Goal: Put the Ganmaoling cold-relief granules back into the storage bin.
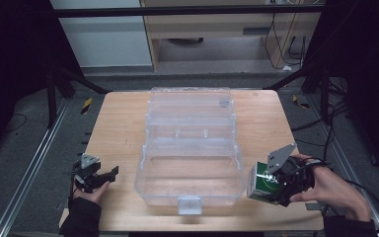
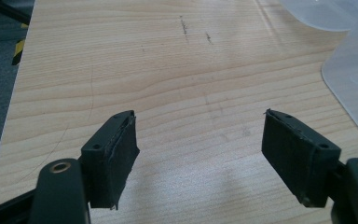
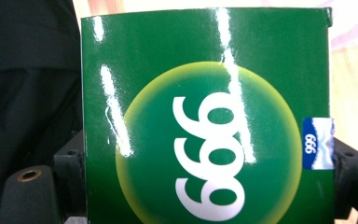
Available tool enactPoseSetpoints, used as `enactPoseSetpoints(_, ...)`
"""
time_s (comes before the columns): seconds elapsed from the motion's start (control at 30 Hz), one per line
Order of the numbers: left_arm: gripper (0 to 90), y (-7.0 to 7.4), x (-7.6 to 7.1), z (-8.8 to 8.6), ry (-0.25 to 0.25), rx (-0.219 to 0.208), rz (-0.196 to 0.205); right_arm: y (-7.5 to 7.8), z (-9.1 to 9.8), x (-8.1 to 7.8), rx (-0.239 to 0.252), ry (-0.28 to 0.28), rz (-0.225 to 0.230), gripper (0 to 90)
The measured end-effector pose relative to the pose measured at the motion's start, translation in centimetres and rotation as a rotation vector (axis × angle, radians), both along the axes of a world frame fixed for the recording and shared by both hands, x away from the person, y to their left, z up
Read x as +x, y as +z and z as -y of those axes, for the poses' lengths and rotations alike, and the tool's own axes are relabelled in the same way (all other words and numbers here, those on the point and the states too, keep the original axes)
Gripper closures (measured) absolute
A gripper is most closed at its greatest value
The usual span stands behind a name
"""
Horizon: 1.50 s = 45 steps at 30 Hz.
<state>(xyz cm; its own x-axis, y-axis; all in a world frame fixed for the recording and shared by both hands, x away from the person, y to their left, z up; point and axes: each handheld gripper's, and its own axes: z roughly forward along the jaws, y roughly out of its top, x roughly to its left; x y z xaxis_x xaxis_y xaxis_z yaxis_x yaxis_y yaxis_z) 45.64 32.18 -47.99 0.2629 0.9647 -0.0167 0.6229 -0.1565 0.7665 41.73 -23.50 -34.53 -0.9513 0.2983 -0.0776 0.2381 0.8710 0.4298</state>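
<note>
Right now my right gripper (image 1: 271, 185) clamps a glossy green cardboard box (image 1: 260, 183) at lower right, while my left gripper (image 1: 103, 176) sits wide open at lower left of the wooden desk (image 1: 123, 128).

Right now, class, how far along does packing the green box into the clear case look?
Done: the clear plastic case lies open, and the right tool grips the green box. In hand: the box is beside the case, not inside. Left: placing it in. The left tool waits open.

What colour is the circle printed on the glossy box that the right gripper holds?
Lighter green with a yellowish rim, on the dark green glossy box; the right gripper view shows it best.
</note>
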Motion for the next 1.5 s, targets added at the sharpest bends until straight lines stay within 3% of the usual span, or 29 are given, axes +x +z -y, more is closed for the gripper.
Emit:
enactPoseSetpoints(0.27,25.9,0.0,-0.1,0.0,0.001,-0.001,0.003,2.3,-1.0,0.1,0.0,0.021,0.024,16.1)
enactPoseSetpoints(0.73,26.0,0.0,0.0,-0.2,0.007,-0.002,0.0,4.6,-3.5,0.7,-0.004,0.057,0.054,16.1)
enactPoseSetpoints(1.07,26.1,0.0,0.1,-0.1,0.006,-0.002,0.002,4.8,-5.6,1.9,0.009,0.069,0.07,16.0)
enactPoseSetpoints(1.5,26.2,0.1,0.1,-0.2,0.01,-0.005,0.004,3.7,-7.9,3.6,0.039,0.063,0.074,16.0)
